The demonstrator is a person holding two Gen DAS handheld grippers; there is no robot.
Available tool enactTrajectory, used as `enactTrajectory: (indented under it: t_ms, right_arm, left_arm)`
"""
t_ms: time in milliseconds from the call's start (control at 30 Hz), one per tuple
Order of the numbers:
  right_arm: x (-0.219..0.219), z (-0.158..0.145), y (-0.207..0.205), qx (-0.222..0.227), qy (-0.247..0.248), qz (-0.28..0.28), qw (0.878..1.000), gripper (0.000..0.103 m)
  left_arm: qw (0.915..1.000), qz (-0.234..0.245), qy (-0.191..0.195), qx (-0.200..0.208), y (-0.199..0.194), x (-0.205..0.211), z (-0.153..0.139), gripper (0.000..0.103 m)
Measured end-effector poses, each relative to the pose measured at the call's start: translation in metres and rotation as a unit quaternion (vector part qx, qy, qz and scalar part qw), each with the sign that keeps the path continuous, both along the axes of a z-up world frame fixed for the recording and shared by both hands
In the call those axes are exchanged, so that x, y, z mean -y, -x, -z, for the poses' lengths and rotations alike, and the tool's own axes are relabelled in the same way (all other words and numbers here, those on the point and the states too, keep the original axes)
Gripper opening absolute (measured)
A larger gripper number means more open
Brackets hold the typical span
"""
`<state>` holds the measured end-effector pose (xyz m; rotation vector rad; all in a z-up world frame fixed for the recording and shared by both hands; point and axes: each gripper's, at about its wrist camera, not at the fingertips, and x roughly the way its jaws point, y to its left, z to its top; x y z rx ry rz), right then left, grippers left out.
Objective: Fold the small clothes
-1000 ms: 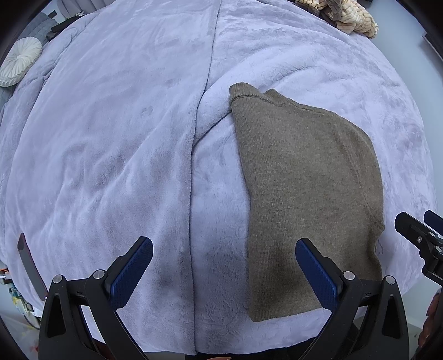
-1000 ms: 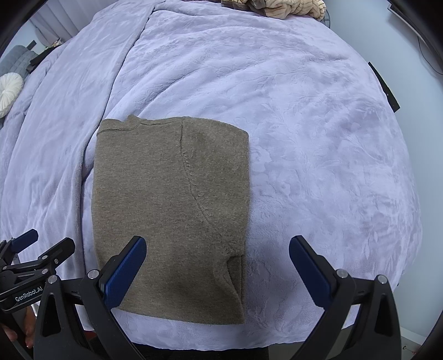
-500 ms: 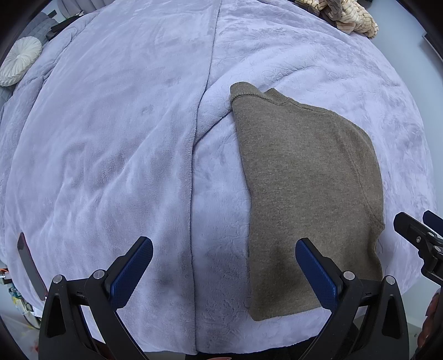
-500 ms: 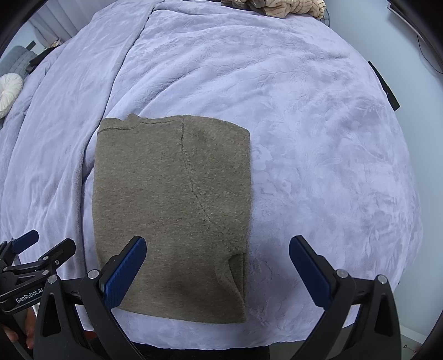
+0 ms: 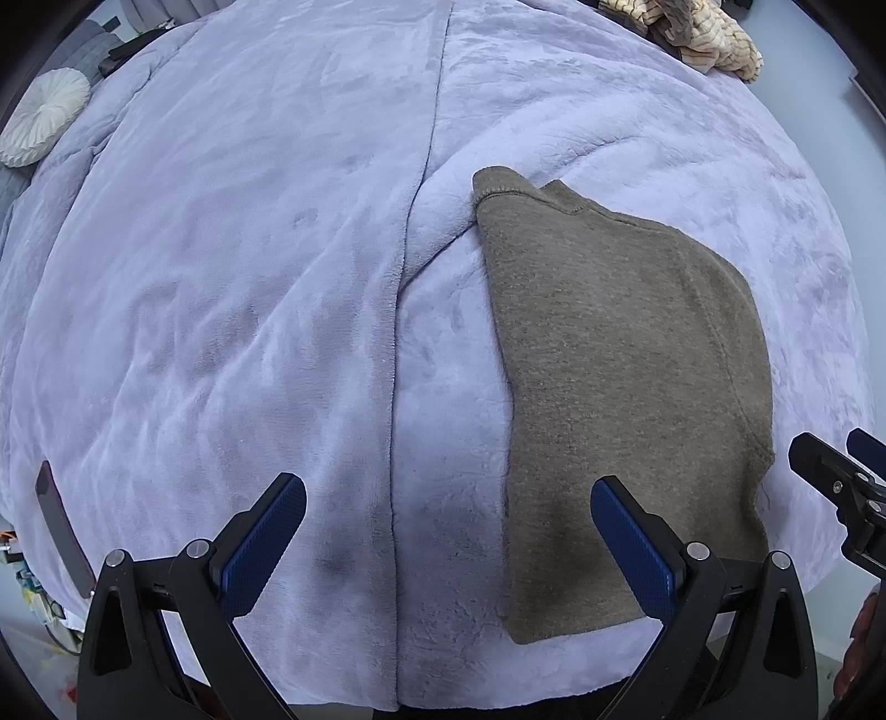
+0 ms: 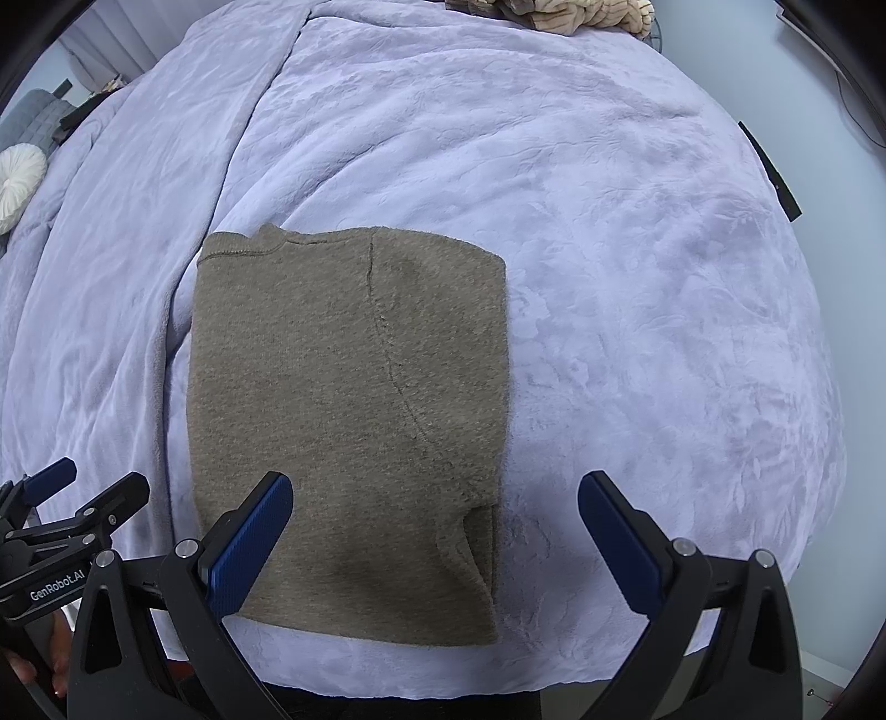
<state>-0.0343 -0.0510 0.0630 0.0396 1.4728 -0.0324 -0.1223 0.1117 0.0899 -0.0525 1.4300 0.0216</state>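
Note:
A brown knit sweater lies folded into a flat rectangle on the lavender blanket near the bed's front edge. It also shows in the left wrist view, right of centre. My right gripper is open and empty, held above the sweater's near right corner. My left gripper is open and empty, held above the blanket just left of the sweater. Each gripper shows at the edge of the other's view, the left and the right.
A beige striped garment pile lies at the far edge of the bed. A round white cushion sits at the far left. A dark flat object lies at the blanket's left edge, another at its right edge.

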Motion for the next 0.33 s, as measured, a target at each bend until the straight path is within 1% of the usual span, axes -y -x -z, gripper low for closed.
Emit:
enactTrajectory:
  t_ms: [200,333]
  right_arm:
    - [-0.003,0.0031,0.0017,-0.004,0.0,-0.001,1.0,0.103]
    - [0.0005,0.0048,-0.0015,-0.008,0.0,-0.003,1.0,0.103]
  left_arm:
    - [0.9999,-0.002,0.002,0.016,0.0002,-0.0045,-0.0034,0.103]
    - [0.9999,0.003,0.007,0.011,0.0003,-0.004,-0.0026,0.103]
